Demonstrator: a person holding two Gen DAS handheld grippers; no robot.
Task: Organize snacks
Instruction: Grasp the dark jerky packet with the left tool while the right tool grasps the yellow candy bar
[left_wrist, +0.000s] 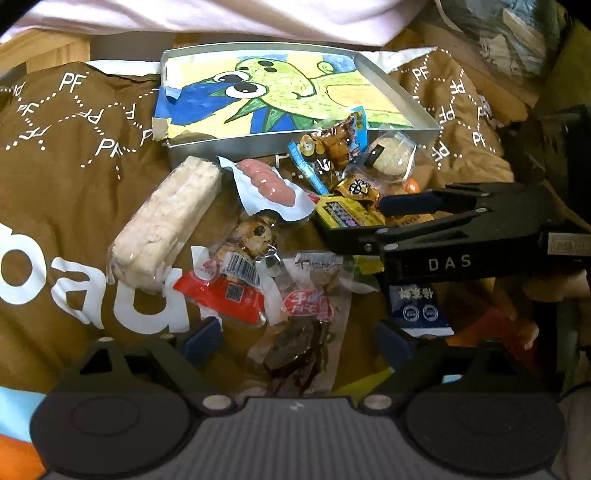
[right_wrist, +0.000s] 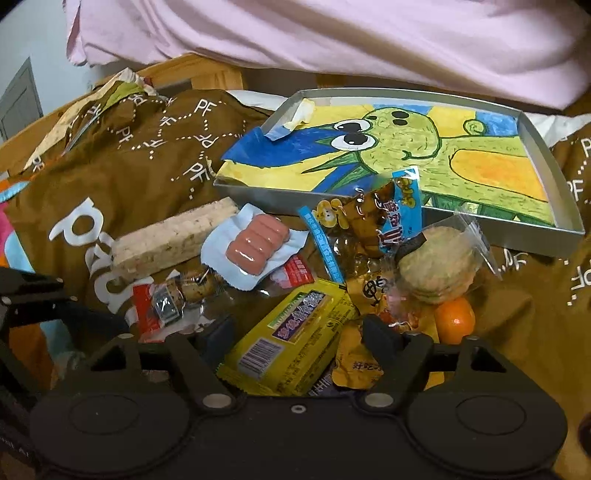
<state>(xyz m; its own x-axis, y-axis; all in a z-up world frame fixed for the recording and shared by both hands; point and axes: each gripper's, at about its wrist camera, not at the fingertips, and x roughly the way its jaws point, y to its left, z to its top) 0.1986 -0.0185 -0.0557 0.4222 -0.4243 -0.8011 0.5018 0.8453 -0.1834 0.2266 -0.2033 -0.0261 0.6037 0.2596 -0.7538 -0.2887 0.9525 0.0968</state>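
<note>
Yellow snack pack (right_wrist: 295, 343) between spread right gripper (right_wrist: 299, 336) jaws

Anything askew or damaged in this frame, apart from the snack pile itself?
Yes: the crayon drawing lining the shallow metal tray is torn and lifting at its blue corner, which spills over the tray's rim, with loose tape curling up. A mushroom snack packet leans half over the tray's front edge.

A home bedroom — pink bedding (right_wrist: 332, 40) over a wooden bed frame (right_wrist: 192, 75).
</note>
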